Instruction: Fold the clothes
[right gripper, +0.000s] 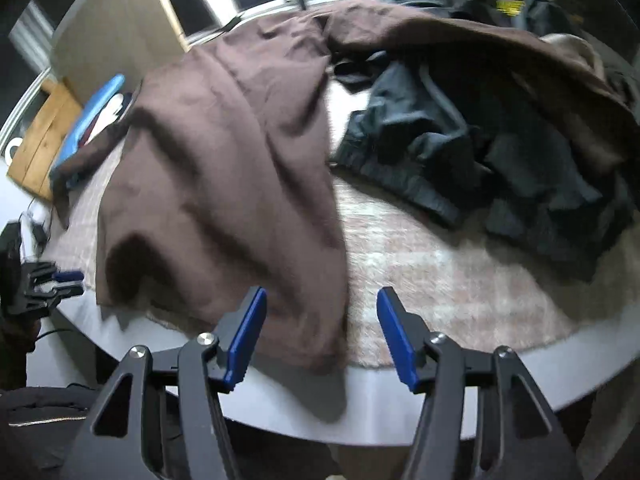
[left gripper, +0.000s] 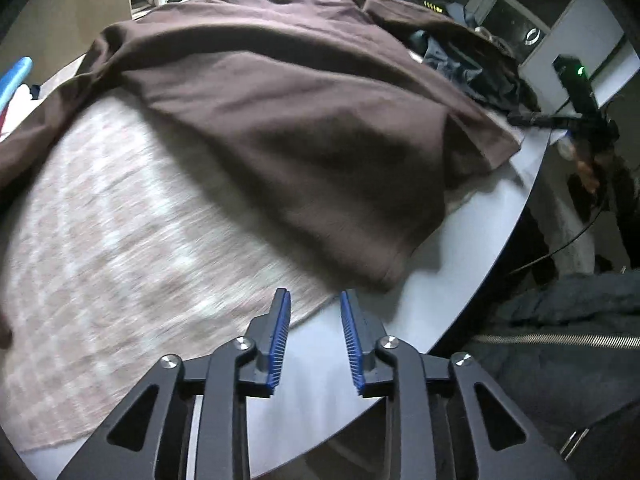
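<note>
Left hand-held gripper (left gripper: 315,300): jaws apart by a narrow gap, nothing between the blue pads (left gripper: 280,340). Tips sit over the near edge of the tabletop (left gripper: 480,232), just short of the brown garment (left gripper: 280,120).

Right hand-held gripper (right gripper: 322,300): jaws spread wide. The garment's near hem shows in the gap between the pads (right gripper: 244,336), but the pads don't press on it; not gripped.

Brown garment: spread across the tabletop, partly doubled over, wrinkled. It lies on a pinkish-white mat (left gripper: 100,240) that covers most of the tabletop. In the left wrist view its near corner ends just ahead of the fingertips, with the far side running off toward the back edge. In the right wrist view one long panel runs from the back down to the front edge of the tabletop, lower end slightly over the white rim.

Dark clothes (right gripper: 460,140): crumpled pile to the right of the brown garment, partly under its far fold, resting on the mat.

Left gripper also visible in the right wrist view at far left (right gripper: 60,284), beside the tabletop edge. Blue object (right gripper: 92,120) and wooden board (right gripper: 44,140) beyond the garment's left side. Both frames show motion blur; fine detail on the fabric edges is hard to read.
</note>
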